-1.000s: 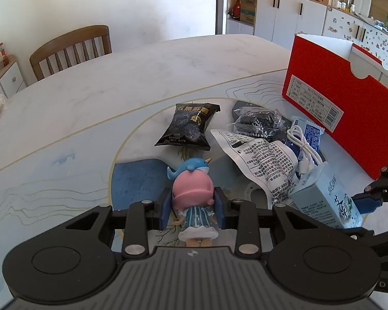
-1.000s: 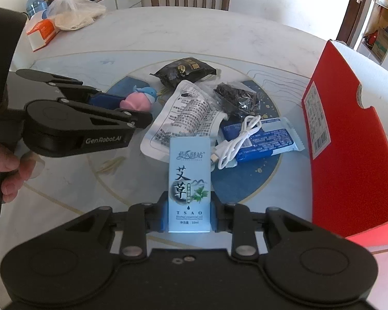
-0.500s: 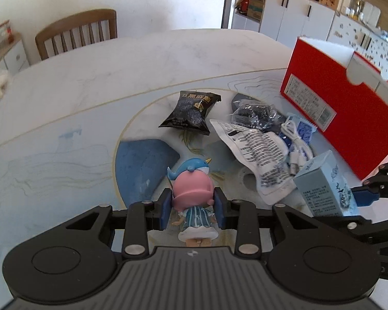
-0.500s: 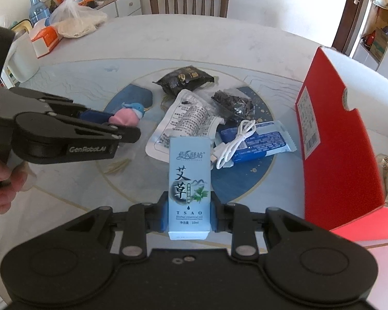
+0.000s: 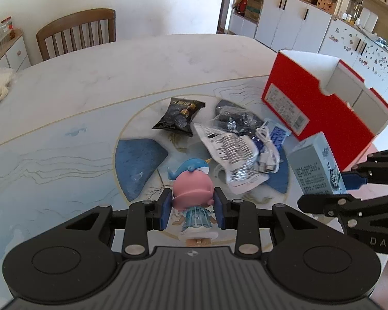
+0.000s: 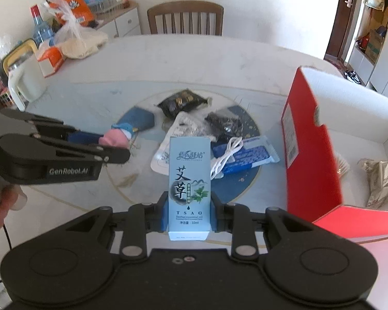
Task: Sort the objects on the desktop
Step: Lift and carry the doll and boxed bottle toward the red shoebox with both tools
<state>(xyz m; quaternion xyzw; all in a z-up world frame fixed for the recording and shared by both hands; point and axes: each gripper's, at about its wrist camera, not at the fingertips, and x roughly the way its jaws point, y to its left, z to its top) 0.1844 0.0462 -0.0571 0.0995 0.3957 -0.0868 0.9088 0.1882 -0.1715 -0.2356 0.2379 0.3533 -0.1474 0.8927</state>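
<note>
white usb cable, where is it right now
The white usb cable lies coiled on the blue packet near the table's middle, just left of the red box and beyond the held light-blue carton.

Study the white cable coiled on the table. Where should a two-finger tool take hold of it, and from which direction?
Grip the white cable across the bundled loops at its middle, coming from above. It lies flat on the blue packet, so a side approach would likely snag the wrapper; the bunched strands give both fingers something to close on, while the plug end would leave the coil dangling.
</note>
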